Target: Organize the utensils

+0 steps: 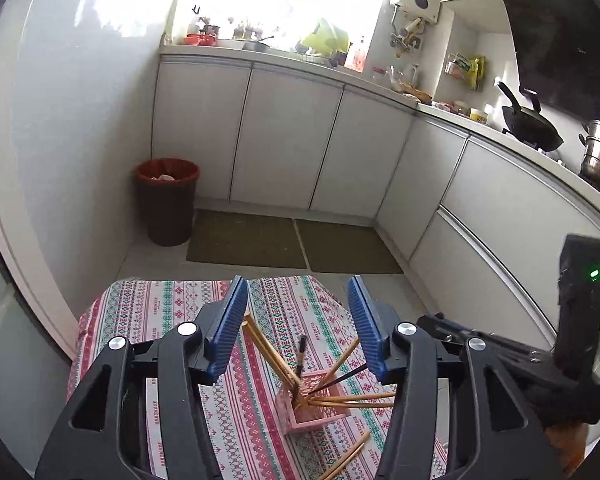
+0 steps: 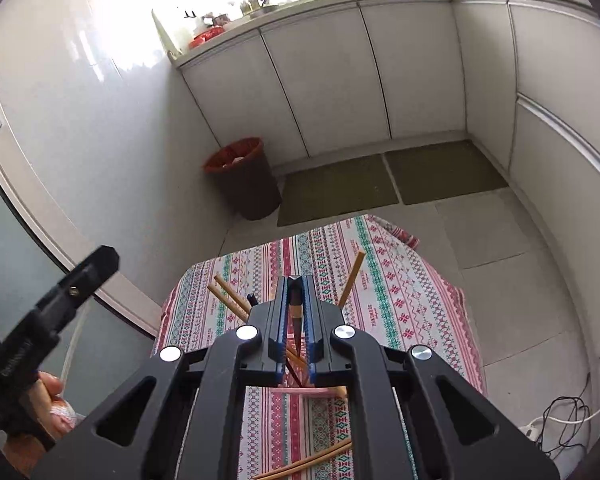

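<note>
Pink slotted holder (image 1: 306, 404) upright on patterned tabletop (image 1: 148, 312), chopsticks fanned inside. Right tongs (image 2: 298, 322) clamped on dark-tipped chopstick (image 2: 295, 312); lower tip-first into holder, avoid knocking others. Left tongs (image 1: 300, 328) half open, empty. Only right view shows grasped stick; loose chopsticks (image 1: 346, 456) remain.

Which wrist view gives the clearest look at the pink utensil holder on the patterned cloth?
The left wrist view: the pink utensil holder shows in full between the open left gripper fingers, chopsticks fanning out of it. In the right wrist view the shut right gripper, clamping one chopstick, hides all but its rim.
</note>
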